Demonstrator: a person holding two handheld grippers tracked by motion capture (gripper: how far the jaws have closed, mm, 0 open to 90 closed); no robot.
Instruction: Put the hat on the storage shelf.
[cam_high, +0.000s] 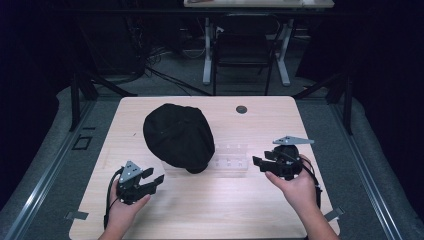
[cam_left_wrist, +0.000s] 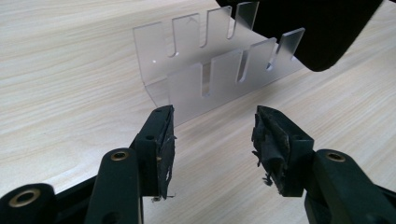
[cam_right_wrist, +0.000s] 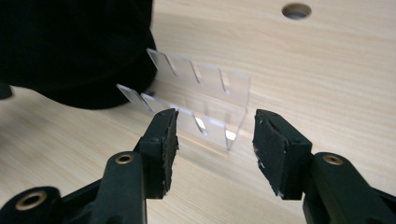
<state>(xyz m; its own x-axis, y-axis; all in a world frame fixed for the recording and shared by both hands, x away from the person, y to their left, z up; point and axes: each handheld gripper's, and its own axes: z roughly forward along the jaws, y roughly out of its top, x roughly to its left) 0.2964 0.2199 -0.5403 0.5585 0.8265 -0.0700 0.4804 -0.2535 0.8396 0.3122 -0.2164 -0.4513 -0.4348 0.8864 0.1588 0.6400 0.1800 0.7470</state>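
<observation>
A clear slotted rack (cam_high: 231, 159) lies on the table (cam_high: 210, 210) between the two hand-held grippers, with a black cap (cam_high: 178, 136) just left of it, its edge overlapping the rack's left end. In the left gripper view the rack (cam_left_wrist: 215, 70) stands just past the jaw tips, the cap (cam_left_wrist: 317, 28) at the upper right. In the right gripper view the rack (cam_right_wrist: 201, 100) sits just ahead of the jaws, the cap (cam_right_wrist: 74, 46) to its left.

The left hand-held gripper (cam_high: 154, 179) is wide open and holds nothing; it points right and away, toward the rack. The right hand-held gripper (cam_high: 258, 162) is also wide open and empty, pointing left at the rack's right end. Each is held low over the table by a hand, left (cam_high: 122, 207) and right (cam_high: 295, 185), forearms entering from the near edge.

The table is light wood with a round hole (cam_high: 241, 109) near its far edge. Beyond it, in a dark room, stand a chair (cam_high: 243, 50) and another table's white legs (cam_high: 207, 50) on a grey floor.
</observation>
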